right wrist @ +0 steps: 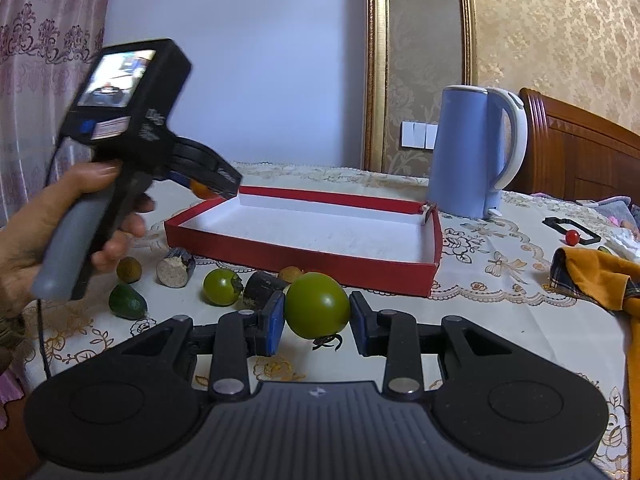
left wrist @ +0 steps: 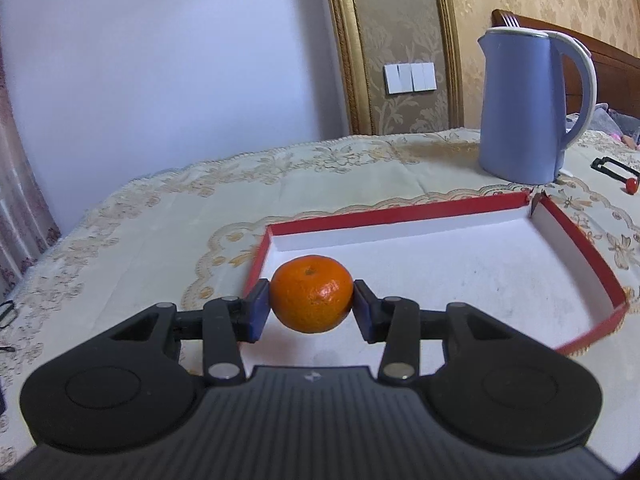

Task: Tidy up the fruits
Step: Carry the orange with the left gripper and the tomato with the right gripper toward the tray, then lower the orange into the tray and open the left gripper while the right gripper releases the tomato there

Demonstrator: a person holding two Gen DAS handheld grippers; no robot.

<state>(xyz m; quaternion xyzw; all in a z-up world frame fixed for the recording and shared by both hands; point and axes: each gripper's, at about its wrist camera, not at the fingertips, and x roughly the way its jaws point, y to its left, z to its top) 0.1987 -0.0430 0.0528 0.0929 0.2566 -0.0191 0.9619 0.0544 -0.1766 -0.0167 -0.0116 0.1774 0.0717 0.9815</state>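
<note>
Left gripper [left wrist: 311, 307] clenched on orange [left wrist: 311, 293], raised over near-left corner of red tray [left wrist: 580, 236]. Right gripper [right wrist: 317, 323] clenched on green tomato [right wrist: 317, 305], above surface [right wrist: 500, 312] just before tray. Other fruits [right wrist: 221, 287] lying nearby.

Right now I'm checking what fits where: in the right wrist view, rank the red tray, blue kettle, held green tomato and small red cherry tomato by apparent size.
1. red tray
2. blue kettle
3. green tomato, enlarged by nearness to the camera, held by the right gripper
4. cherry tomato, far off, so true size is unsure
</note>
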